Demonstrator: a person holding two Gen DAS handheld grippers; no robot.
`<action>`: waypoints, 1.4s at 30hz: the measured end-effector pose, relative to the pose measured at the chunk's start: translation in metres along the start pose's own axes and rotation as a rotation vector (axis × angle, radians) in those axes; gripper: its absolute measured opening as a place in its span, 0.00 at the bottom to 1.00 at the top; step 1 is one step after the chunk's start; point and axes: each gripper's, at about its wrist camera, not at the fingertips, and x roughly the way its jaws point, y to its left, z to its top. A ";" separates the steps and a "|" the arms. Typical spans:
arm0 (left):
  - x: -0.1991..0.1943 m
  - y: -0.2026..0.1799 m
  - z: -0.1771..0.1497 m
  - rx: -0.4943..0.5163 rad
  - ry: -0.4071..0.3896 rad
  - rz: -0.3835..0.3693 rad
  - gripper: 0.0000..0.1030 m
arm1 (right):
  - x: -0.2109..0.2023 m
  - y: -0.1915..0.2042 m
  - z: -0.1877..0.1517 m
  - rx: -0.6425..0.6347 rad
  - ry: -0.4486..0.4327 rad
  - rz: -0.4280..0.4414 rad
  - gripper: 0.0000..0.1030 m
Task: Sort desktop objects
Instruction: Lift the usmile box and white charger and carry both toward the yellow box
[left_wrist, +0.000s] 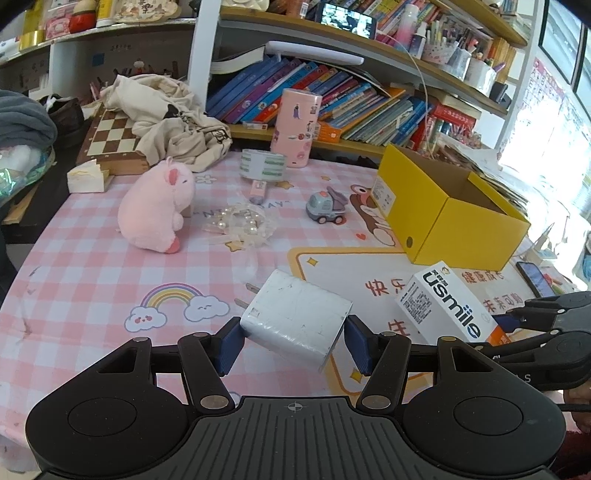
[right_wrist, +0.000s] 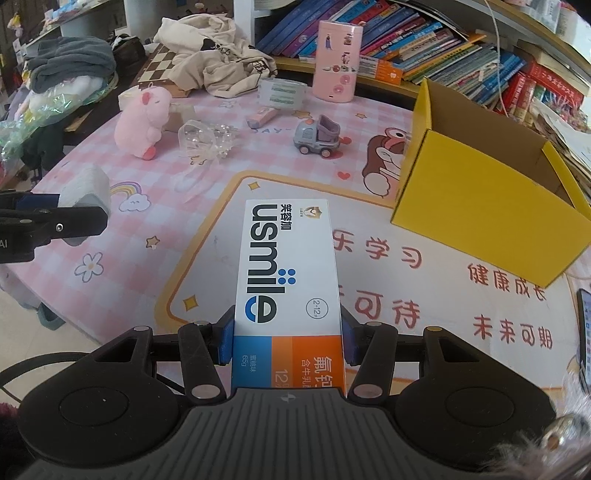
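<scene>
My left gripper (left_wrist: 293, 338) is shut on a white plug charger (left_wrist: 295, 317), held above the pink checked table mat (left_wrist: 92, 258); its prongs point left. My right gripper (right_wrist: 288, 341) is shut on a white usmile toothpaste box (right_wrist: 288, 273), also seen in the left wrist view (left_wrist: 447, 306). An open yellow cardboard box (left_wrist: 447, 210) stands at the right; in the right wrist view (right_wrist: 487, 206) it lies ahead and right of the toothpaste box. The charger shows at the left of the right wrist view (right_wrist: 86, 192).
On the mat lie a pink plush pig (left_wrist: 157, 206), a bag of pearl beads (left_wrist: 240, 221), a grey toy truck (left_wrist: 327, 208), a tape roll (left_wrist: 262, 164) and a pink cylinder (left_wrist: 295, 127). A chessboard (left_wrist: 114, 136) with cloth and bookshelves stand behind. A phone (left_wrist: 535, 277) lies right.
</scene>
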 end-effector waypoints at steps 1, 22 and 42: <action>0.001 -0.002 0.000 0.005 0.001 -0.005 0.57 | -0.001 -0.002 -0.002 0.009 0.000 -0.005 0.49; 0.021 -0.046 0.005 0.109 0.038 -0.118 0.57 | -0.021 -0.044 -0.038 0.159 0.011 -0.100 0.49; 0.060 -0.107 0.021 0.224 0.092 -0.218 0.57 | -0.033 -0.105 -0.062 0.307 0.025 -0.174 0.49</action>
